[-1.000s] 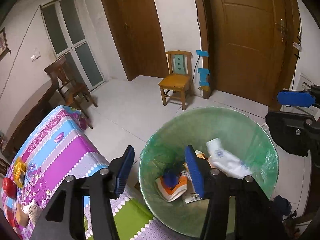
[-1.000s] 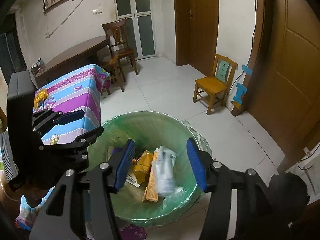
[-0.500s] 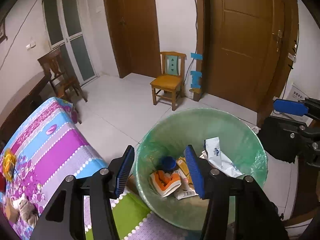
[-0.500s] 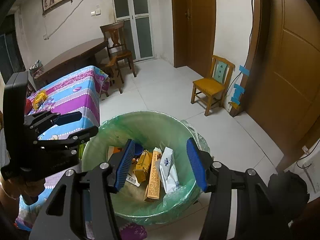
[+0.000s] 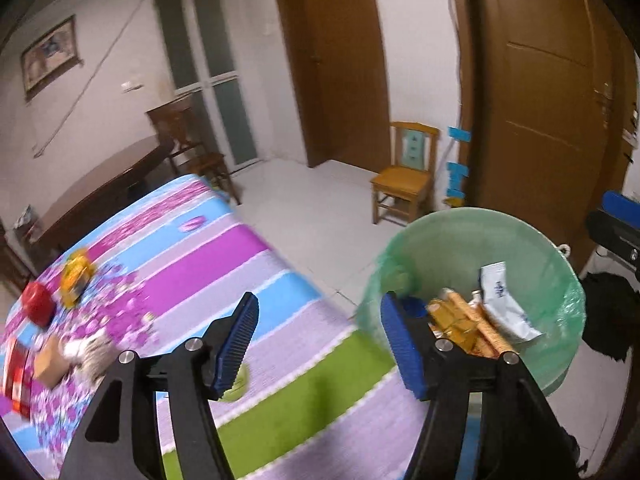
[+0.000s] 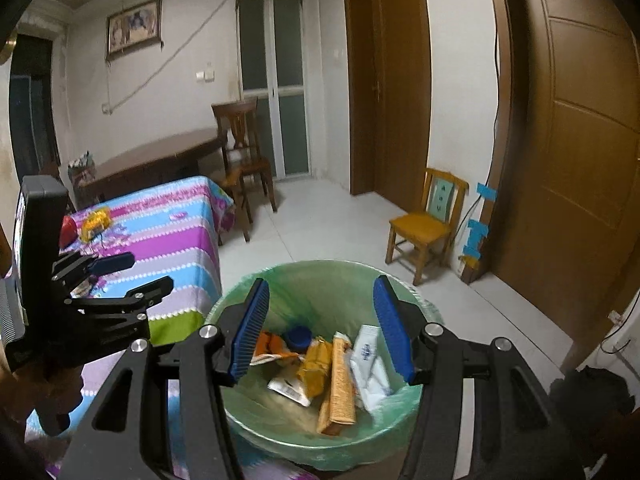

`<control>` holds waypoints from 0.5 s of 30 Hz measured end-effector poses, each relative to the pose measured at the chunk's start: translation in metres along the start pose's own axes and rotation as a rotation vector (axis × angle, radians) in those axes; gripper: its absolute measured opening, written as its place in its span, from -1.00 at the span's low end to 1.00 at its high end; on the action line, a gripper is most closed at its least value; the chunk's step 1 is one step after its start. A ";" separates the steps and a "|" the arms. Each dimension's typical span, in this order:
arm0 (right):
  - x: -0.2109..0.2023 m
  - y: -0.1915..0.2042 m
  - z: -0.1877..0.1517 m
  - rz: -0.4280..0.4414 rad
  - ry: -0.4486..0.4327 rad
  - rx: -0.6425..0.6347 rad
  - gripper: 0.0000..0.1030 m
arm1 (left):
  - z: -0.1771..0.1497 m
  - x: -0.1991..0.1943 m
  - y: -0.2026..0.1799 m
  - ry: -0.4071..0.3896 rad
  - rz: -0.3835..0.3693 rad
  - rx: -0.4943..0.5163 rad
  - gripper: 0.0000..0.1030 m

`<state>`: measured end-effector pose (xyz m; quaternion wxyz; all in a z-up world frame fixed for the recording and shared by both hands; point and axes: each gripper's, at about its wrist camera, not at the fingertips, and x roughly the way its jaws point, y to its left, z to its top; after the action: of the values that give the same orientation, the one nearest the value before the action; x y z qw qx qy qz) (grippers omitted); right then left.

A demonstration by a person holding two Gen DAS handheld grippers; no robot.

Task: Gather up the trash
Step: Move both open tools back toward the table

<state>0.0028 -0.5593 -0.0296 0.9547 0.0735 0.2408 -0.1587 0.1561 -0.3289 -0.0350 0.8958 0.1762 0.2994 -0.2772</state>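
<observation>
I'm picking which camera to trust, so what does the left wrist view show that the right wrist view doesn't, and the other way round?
Only the left wrist view shows the cardboard box and red packet at the table's near end. Only the right wrist view shows the orange wrapper and blue cap in the bin, plus the left tool from the side. Both show the green-lined bin, white pouch and yellow chair.

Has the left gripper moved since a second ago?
Yes. The left gripper has swung left, off the bin and over the striped tablecloth; its fingers are opening, empty.
</observation>
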 end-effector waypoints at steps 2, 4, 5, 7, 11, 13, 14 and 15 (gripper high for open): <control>0.001 0.009 -0.004 0.026 -0.009 0.013 0.06 | -0.008 -0.008 0.016 -0.003 0.025 -0.037 0.27; 0.005 0.019 -0.009 0.059 0.005 0.034 0.08 | -0.015 -0.015 0.032 -0.001 0.043 -0.071 0.33; 0.007 0.024 -0.010 0.071 0.013 0.041 0.08 | -0.019 -0.019 0.037 -0.002 0.045 -0.082 0.33; 0.012 0.033 -0.013 0.099 0.029 0.050 0.08 | -0.030 -0.029 0.051 -0.004 0.049 -0.108 0.35; 0.017 0.061 -0.017 0.162 0.064 0.040 0.08 | -0.053 -0.053 0.079 -0.005 0.073 -0.150 0.38; 0.019 0.077 -0.018 0.193 0.077 0.026 0.10 | -0.063 -0.065 0.092 -0.007 0.079 -0.170 0.40; 0.019 0.085 -0.018 0.207 0.082 0.017 0.13 | -0.070 -0.073 0.100 -0.008 0.080 -0.176 0.41; 0.019 0.093 -0.018 0.223 0.089 0.005 0.13 | -0.076 -0.082 0.110 -0.011 0.082 -0.181 0.43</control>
<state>0.0427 -0.4733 -0.0486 0.9547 0.1094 0.2726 -0.0487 0.1340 -0.1741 -0.0240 0.9203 0.1053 0.3107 -0.2132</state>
